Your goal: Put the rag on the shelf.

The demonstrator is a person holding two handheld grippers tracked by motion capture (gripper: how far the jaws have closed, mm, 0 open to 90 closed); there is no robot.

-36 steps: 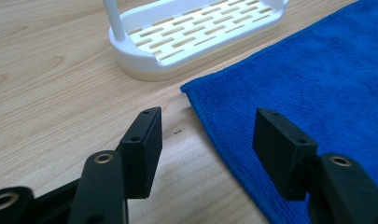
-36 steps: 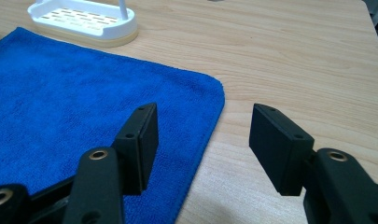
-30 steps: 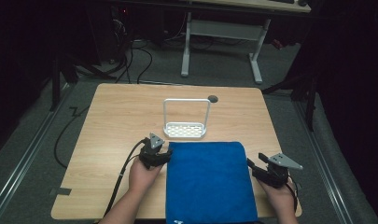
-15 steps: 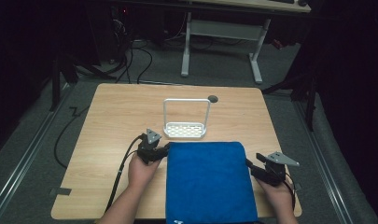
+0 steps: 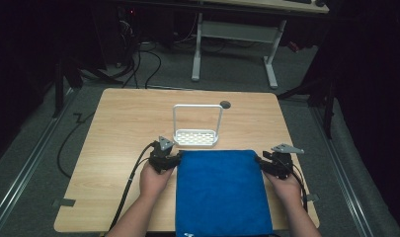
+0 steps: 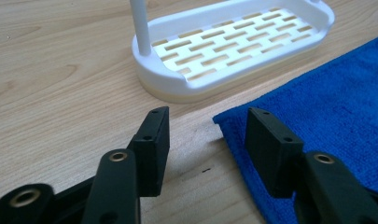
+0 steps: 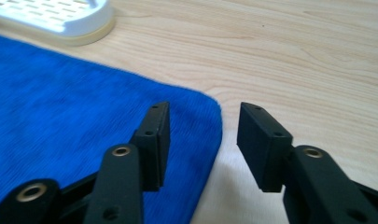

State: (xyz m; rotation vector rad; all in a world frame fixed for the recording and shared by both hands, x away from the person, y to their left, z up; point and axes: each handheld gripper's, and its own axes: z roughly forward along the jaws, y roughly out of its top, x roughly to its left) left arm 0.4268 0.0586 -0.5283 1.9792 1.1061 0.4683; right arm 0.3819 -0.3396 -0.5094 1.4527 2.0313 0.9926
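A blue towel [image 5: 221,192] lies flat on the wooden table [image 5: 118,123], spread from the table's near edge toward its middle, with its far edge just beside a white slotted rack [image 5: 196,137]. The left gripper [image 5: 174,159] sits at the towel's far left corner; its jaws have just been closing but stand apart, one over bare wood and one over the cloth, the corner [image 6: 224,122] between them and not yet pinched. The right gripper [image 5: 264,165] sits at the far right corner [image 7: 210,112]; its jaws have likewise been closing and are apart, straddling the towel's edge without pressing on it. The towel appears to be a soft, light, napped fabric: it will likely drape and fold rather than hold shape, and it is neither fragile nor slippery. Hold is best taken at the two far corners, pinching the hemmed edge fully between the pads so the cloth lifts evenly and does not drag against the rack.
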